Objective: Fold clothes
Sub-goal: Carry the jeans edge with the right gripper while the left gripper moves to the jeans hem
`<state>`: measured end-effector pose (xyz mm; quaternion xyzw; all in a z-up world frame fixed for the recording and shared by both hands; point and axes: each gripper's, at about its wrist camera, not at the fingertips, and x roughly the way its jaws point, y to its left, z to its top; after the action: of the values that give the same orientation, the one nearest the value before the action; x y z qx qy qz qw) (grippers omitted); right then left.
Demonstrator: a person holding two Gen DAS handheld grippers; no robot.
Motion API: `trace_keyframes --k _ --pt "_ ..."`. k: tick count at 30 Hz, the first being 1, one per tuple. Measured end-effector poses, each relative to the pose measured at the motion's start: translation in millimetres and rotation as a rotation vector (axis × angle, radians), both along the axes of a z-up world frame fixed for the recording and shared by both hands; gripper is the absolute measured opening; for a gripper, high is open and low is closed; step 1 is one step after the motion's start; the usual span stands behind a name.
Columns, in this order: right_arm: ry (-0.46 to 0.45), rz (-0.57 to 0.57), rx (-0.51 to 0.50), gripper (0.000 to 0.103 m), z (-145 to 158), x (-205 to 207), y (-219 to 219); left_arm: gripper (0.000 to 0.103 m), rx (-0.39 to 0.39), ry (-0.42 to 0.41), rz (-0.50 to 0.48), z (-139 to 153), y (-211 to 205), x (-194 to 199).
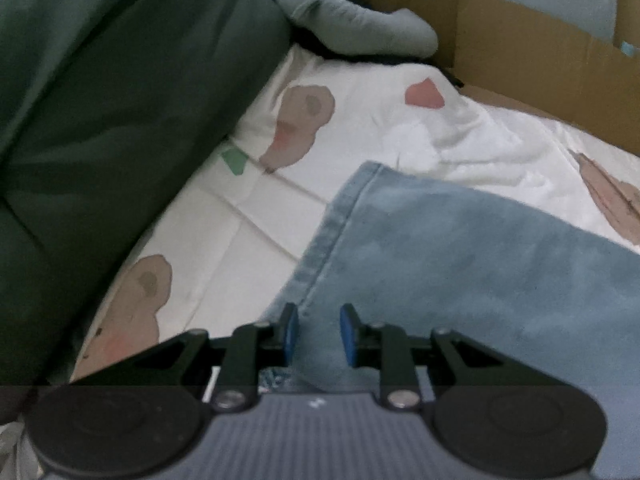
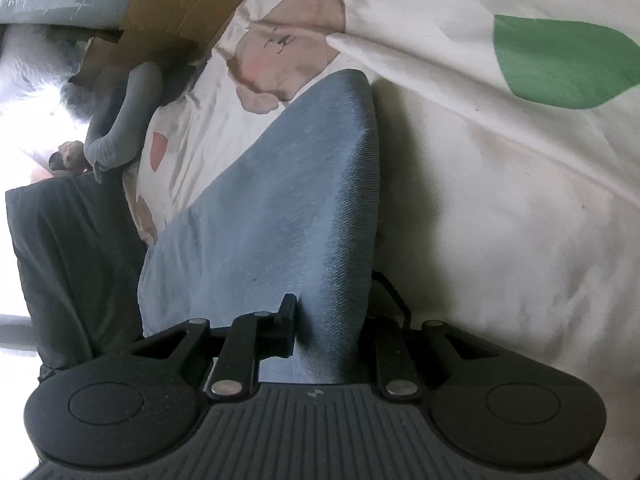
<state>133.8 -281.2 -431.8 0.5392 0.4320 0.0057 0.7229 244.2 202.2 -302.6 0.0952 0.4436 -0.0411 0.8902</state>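
The jeans (image 1: 460,248) — pale blue denim — lay on a white bedsheet (image 1: 360,128) printed with brown bears, pink hearts and green leaves. In the left wrist view the left gripper (image 1: 319,334) was clamped on a bunched piece of the denim near a stitched hem, the cloth pinched between its blue pads (image 1: 347,336); the rest of the garment spread away to the right across the sheet. In the right wrist view the right gripper (image 2: 328,328) held a thick fold of the same jeans (image 2: 280,208), the fabric rising between its jaws and hiding the right-hand finger, so that only the left black finger (image 2: 289,320) showed, pressed against the cloth. The fold stood up from the sheet (image 2: 500,200) — a rounded ridge, casting a shadow to its right.

A dark green cloth (image 1: 112,100) hung at the left edge of the bed. Farther off, a grey stuffed shape (image 1: 352,24) lay against a cardboard box (image 1: 520,52). In the right wrist view a dark garment (image 2: 68,260) hung at the left.
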Motion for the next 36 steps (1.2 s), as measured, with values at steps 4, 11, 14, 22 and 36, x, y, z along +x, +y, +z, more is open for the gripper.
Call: trace_keyframes --k 4,11,14,22,36 --pt "0.001 -0.009 0.020 0.021 -2.6 -0.7 -2.3 0.025 0.028 0.003 -0.043 -4.8 0.3 -0.7" --pt "-0.023 0.068 -0.040 0.009 13.2 8.5 0.1 0.021 0.007 0.030 -0.035 -15.5 8.2 3.4" --pt "-0.022 0.131 -0.096 0.007 29.6 19.1 3.0 0.021 -0.006 0.039 -0.036 -16.3 10.5 4.7" --pt "-0.058 0.217 -0.153 0.006 75.7 34.7 2.4 0.020 -0.025 0.033 -0.029 -18.1 11.8 1.7" --pt "-0.083 0.365 -0.296 0.005 143.6 71.8 -28.5 0.019 -0.166 0.039 -0.012 -20.6 -7.5 -15.9"
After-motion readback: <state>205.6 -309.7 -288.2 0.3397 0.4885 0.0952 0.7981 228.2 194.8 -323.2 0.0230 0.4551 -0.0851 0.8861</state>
